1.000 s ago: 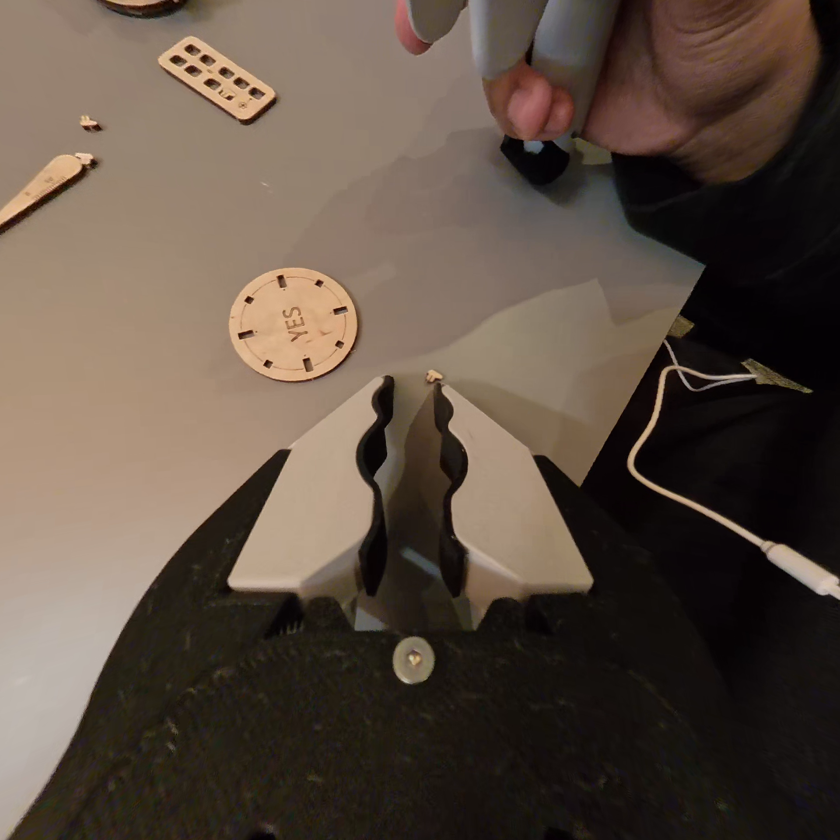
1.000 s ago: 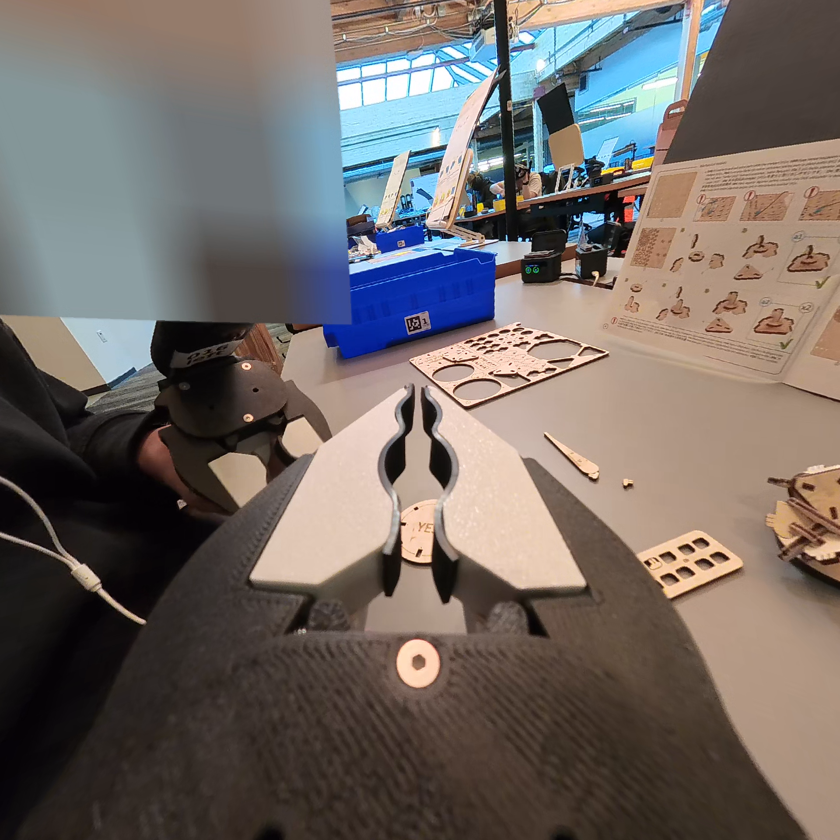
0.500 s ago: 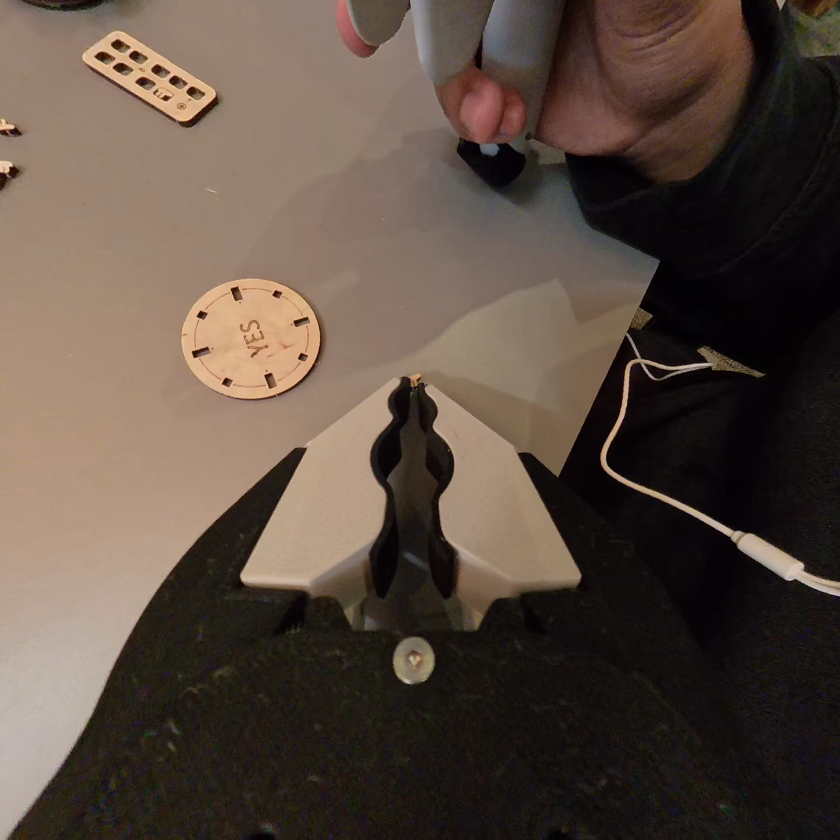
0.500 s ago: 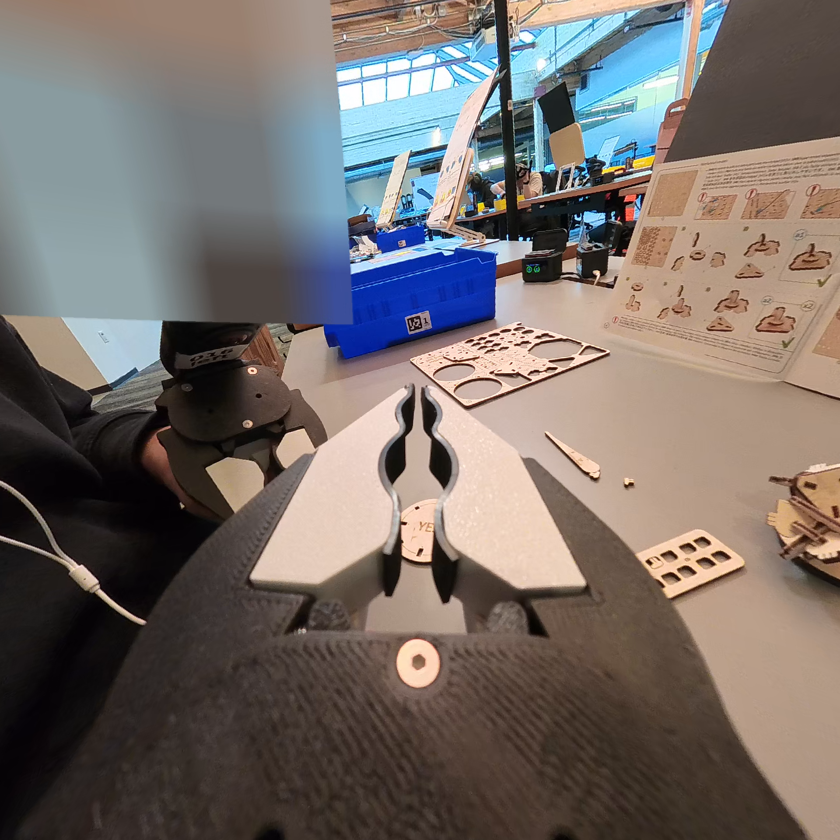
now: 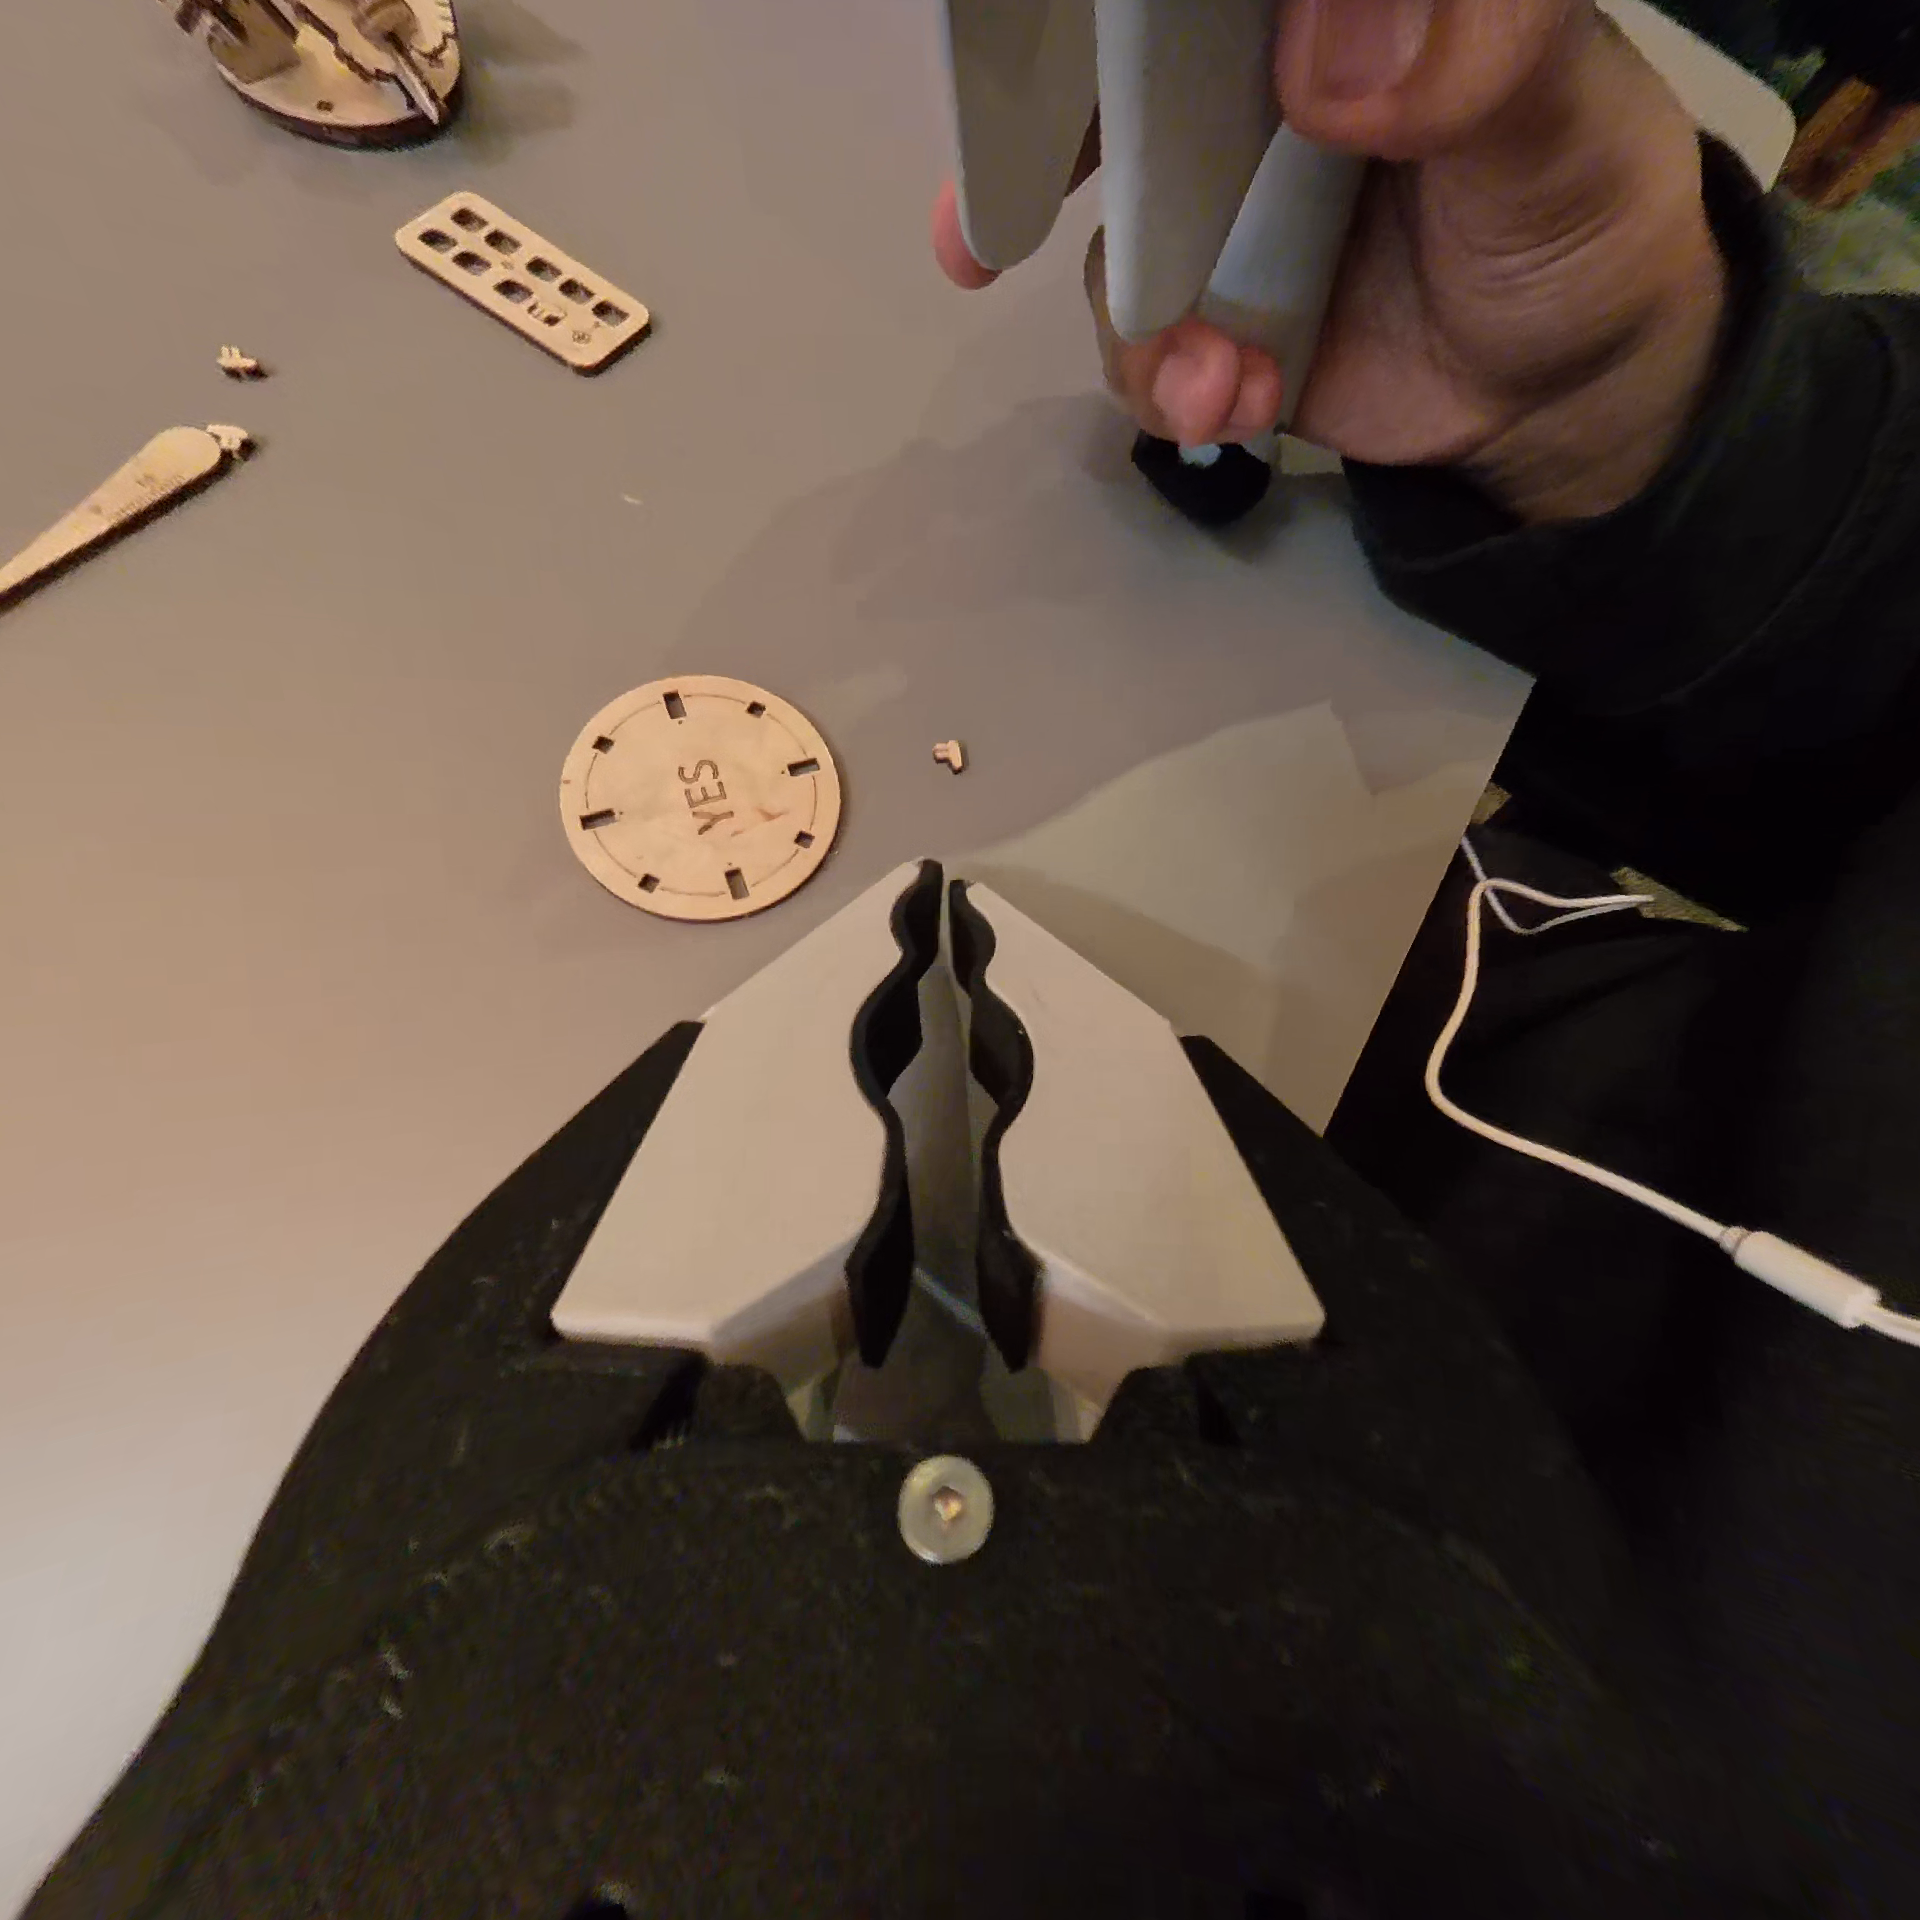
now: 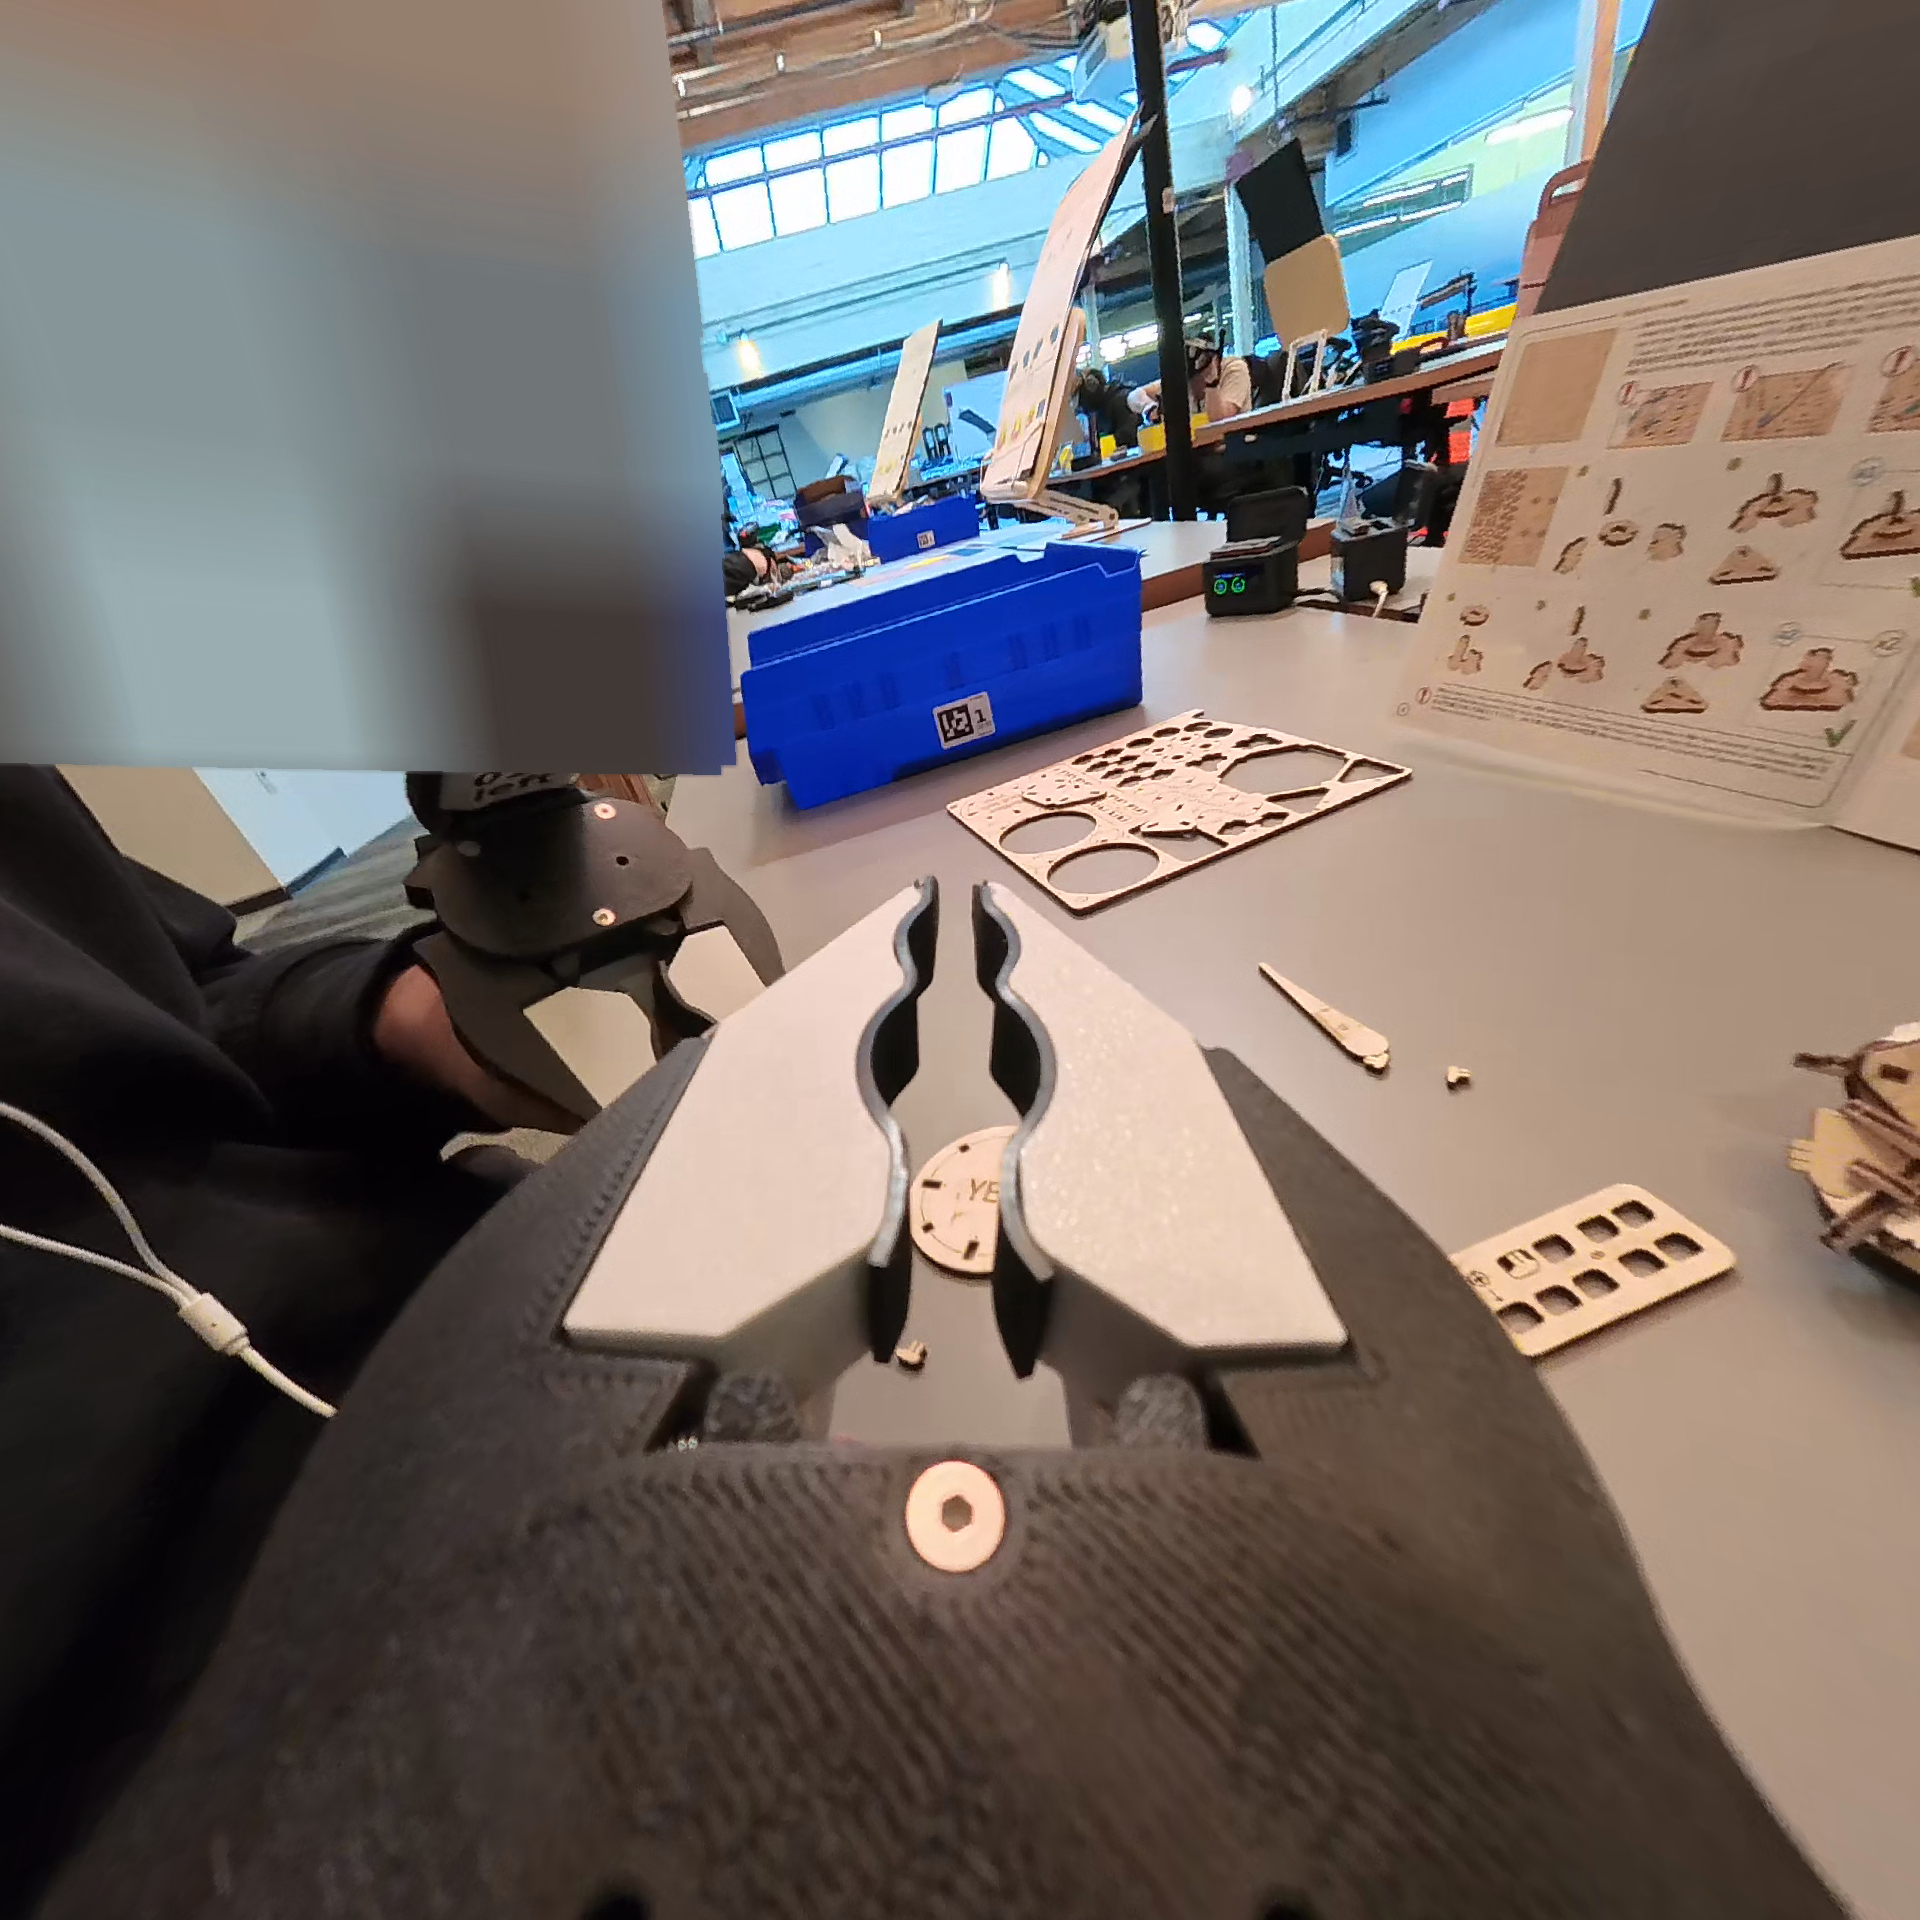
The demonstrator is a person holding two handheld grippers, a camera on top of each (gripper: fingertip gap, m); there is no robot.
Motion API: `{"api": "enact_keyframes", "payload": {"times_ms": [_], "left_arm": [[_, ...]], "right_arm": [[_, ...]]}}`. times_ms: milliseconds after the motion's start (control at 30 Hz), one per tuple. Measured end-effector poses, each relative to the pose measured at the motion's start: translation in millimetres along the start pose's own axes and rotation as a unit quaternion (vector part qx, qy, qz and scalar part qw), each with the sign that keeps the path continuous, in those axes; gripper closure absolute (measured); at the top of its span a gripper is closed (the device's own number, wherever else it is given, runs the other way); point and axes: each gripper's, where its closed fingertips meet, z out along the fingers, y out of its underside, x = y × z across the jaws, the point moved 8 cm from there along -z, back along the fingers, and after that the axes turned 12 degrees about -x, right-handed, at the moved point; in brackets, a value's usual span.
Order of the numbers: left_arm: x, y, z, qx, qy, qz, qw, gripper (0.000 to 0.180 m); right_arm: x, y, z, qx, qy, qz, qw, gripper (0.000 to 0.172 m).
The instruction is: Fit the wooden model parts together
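A tiny wooden peg [image 5: 948, 755] lies loose on the grey table [image 5: 312, 1039], just right of a round slotted wooden disc [image 5: 699, 798]. My left gripper [image 5: 935, 878] is shut and holds nothing; its tips hover a little short of the peg. In the right wrist view, my right gripper [image 6: 953, 888] stands slightly open and empty, low over the table. The disc [image 6: 961, 1210] and the peg [image 6: 911, 1354] show between its fingers, underneath them. The left gripper [image 6: 582, 997] shows there at the left by the table edge.
A slotted rectangular piece [image 5: 523, 281], a pointed wooden stick [image 5: 114, 509], small bits [image 5: 239, 361] and a partly built model [image 5: 332, 62] lie farther off. A punched-out sheet [image 6: 1174, 805], a blue bin [image 6: 935, 665] and an instruction sheet [image 6: 1683, 540] stand beyond. A hand [image 5: 1507, 260] is at the upper right.
My left jaws closed at the peg, then the gripper drew back; the peg stayed on the table, out of the grasp. My right jaws opened a little.
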Motion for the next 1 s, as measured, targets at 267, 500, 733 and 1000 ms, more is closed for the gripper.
{"api": "enact_keyframes", "payload": {"times_ms": [267,500,733,1000], "left_arm": [[-4,-18,13,-0.011,-0.008,0.047,0.999,0.173],[-1,-26,28,-0.047,0.029,0.068,0.996,0.164],[5,-22,26,-0.059,0.041,0.070,0.995,0.172],[3,-23,27,-0.050,0.036,0.068,0.996,0.175]], "right_arm": [[0,0,-1,0.002,0.000,0.001,1.000,0.167],[0,0,-2,0.006,-0.001,0.003,1.000,0.167],[-1,0,-2,0.007,-0.005,0.005,1.000,0.167],[0,0,-3,0.007,-0.003,0.005,1.000,0.167]]}}
